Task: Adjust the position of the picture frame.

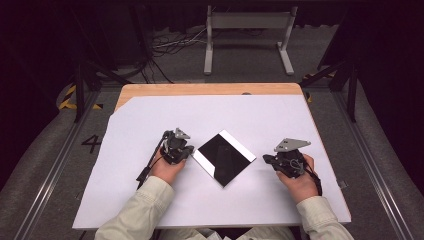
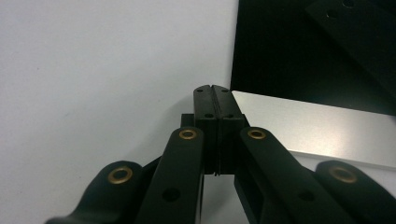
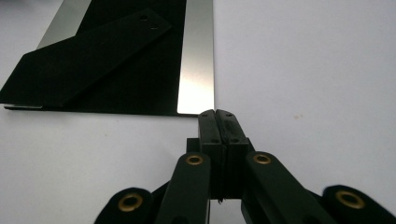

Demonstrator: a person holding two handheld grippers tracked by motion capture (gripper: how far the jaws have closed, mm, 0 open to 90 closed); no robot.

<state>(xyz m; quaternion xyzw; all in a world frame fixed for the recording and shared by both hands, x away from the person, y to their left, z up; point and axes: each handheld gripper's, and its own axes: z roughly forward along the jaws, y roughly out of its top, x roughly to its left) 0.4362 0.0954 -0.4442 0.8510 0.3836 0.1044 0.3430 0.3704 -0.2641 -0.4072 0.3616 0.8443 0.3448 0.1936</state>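
Flat square panel (image 1: 224, 157), glossy black with a brushed silver strip along two opposite edges, lies turned like a diamond on the white sheet (image 1: 150, 200) covering the wooden worktop (image 1: 200, 89), between both hands. Left gripper (image 1: 186, 152) matte black, jaws fully closed on nothing, tips just beside the panel's left silver edge. Right gripper (image 1: 266, 159) also fully closed and empty, tips near the panel's right corner. The glossy black face mirrors a dark bar with two holes.
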